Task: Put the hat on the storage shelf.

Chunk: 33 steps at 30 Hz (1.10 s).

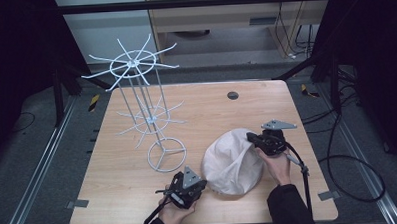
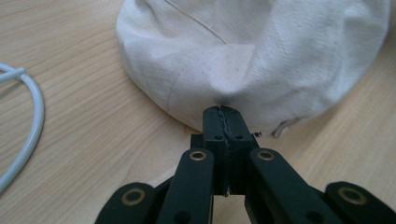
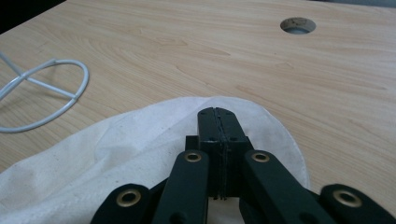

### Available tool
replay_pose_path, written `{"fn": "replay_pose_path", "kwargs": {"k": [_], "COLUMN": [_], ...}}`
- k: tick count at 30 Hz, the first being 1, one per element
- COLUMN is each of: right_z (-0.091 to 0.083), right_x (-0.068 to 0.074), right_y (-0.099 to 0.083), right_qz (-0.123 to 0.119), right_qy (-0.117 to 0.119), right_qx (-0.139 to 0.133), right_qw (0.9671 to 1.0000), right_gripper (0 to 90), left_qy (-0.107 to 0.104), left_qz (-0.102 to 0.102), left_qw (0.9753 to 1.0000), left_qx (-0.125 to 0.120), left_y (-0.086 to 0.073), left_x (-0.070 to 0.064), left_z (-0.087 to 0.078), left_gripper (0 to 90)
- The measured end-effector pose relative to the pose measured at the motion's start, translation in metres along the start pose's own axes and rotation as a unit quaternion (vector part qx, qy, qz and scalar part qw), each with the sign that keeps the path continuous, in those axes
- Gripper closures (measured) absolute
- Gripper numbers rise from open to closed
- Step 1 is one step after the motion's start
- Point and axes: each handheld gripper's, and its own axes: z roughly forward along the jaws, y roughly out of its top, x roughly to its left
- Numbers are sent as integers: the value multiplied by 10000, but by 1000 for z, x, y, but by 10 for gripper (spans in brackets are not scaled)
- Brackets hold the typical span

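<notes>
Two grippers are at work and both have their jaws pressed tight together. We see the left gripper (image 1: 201,184) at the near edge of the pale wooden table (image 1: 119,180), its tips right at the near-left hem of the cream-white round cloth bag (image 1: 232,163). Through the left gripper view the jaws meet flush at the bag's (image 2: 243,56) lower edge, touching the fabric; whether any cloth is actually pinched between them we cannot tell.

Over on the right, the right gripper (image 1: 251,136) sits at the far-right rim of the bag, held by the person's right hand (image 1: 277,165) in a dark sleeve. From the right gripper view its clenched jaws lie over the cream fabric (image 3: 116,154) close to its rounded far edge; again we cannot tell if cloth is caught in them.

We find the bag itself lying slumped and creased on the table, near-right of centre, between the two grippers. Just to its left stands the white wire display rack with spoked tiers (image 1: 135,64), its ring base (image 1: 166,154) resting on the wood near the bag but apart from it. Farther back, a small round grey cable hole (image 1: 232,95) sits in the tabletop, well apart from everything.
</notes>
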Motion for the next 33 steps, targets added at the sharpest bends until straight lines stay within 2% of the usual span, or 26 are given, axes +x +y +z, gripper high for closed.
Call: {"fn": "replay_pose_path", "kwargs": {"k": [4, 12, 14, 16, 22, 26, 29, 31, 33], "right_z": [-3, -14, -20, -24, -35, -43, -47, -49, -51], "right_x": [-2, -5, -8, -11, -15, -17, -17, -17, -16], "right_y": [-3, -9, -13, -16, -22, -26, -30, -32, -34], "right_qz": [29, -143, -31, -32, 19, 96, 77, 80, 81], "right_qy": [-47, -222, -262, -341, -449, -493, -533, -542, -517], "right_qx": [76, 236, 218, 233, 246, 261, 302, 307, 292], "right_qw": [10000, 9994, 9994, 9991, 9987, 9984, 9981, 9980, 9982], "right_gripper": [900, 900, 900, 900, 900, 900, 900, 900, 900], "left_qy": [86, 147, 164, 154, 244, 288, 347, 323, 349], "left_qz": [-40, -240, -274, -279, -504, -508, -435, -495, -439], "left_qw": [10000, 9995, 9994, 9994, 9983, 9982, 9983, 9980, 9981], "left_qx": [-19, -123, -138, -139, -173, -164, -147, -233, -248], "left_y": [4, 13, 16, 17, 31, 37, 37, 35, 33], "left_x": [4, 12, 15, 16, 21, 23, 25, 26, 27], "left_z": [10, 24, 31, 33, 50, 58, 55, 48, 37], "left_gripper": [900, 900, 900, 900, 900, 900, 900, 900, 900]}}
